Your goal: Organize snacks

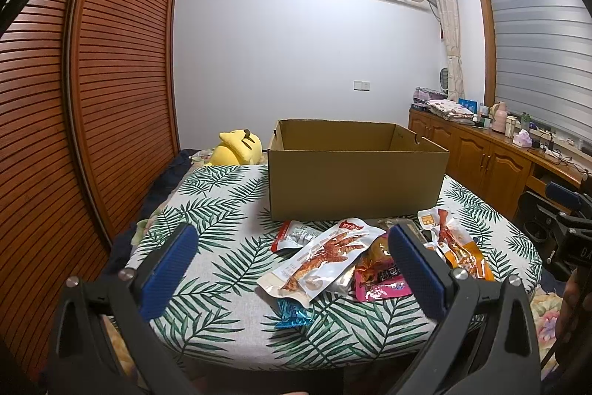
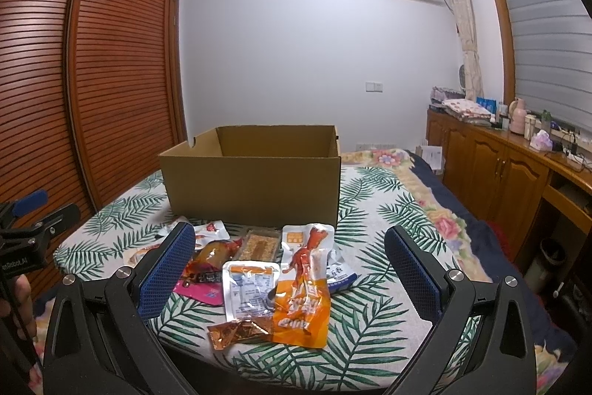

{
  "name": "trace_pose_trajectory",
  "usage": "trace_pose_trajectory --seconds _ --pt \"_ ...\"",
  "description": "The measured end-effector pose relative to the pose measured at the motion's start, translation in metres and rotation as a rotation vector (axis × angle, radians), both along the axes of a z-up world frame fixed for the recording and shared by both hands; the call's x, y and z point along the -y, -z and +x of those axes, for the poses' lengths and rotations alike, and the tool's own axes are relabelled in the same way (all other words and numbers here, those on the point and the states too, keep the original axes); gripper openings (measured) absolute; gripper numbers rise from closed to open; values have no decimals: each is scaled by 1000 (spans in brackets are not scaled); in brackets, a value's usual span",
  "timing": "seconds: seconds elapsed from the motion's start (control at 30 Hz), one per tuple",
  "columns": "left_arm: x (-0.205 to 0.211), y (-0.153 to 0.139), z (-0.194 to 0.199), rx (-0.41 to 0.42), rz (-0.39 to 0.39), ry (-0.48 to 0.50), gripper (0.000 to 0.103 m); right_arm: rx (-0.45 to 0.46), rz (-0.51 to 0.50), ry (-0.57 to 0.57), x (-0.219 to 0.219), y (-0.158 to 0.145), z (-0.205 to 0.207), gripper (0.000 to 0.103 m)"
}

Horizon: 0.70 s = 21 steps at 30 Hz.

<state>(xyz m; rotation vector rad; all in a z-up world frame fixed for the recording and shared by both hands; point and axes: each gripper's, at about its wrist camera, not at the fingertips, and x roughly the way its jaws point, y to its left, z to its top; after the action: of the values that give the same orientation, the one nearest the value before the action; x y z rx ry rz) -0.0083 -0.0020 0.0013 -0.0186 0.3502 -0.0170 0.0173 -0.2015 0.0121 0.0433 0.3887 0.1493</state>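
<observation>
The left gripper [image 1: 290,256] and the right gripper [image 2: 290,256] both stood spread wide, gripping nothing, above the near edge of the leaf-print table [image 1: 222,313]. The snack packets lay in a loose pile near that edge, just in front of the open cardboard box [image 1: 355,187], which sat toward the far edge. A white chicken-foot packet [image 1: 322,258] lay atop a pink packet [image 1: 381,280]; an orange packet [image 2: 301,291] overlapped a clear white packet [image 2: 248,287]. A small blue wrapper [image 1: 292,315] lay nearest.

Leaf-print table [image 1: 222,313] under cardboard box [image 1: 355,187] and snack packets [image 1: 325,258] (heaped).
</observation>
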Motion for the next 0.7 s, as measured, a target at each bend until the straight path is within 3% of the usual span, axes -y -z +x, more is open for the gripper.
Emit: trace_pose_trajectory --seconds 0.7 --pt "-5 23 10 -69 -9 22 103 -64 8 -55 -8 19 -14 103"
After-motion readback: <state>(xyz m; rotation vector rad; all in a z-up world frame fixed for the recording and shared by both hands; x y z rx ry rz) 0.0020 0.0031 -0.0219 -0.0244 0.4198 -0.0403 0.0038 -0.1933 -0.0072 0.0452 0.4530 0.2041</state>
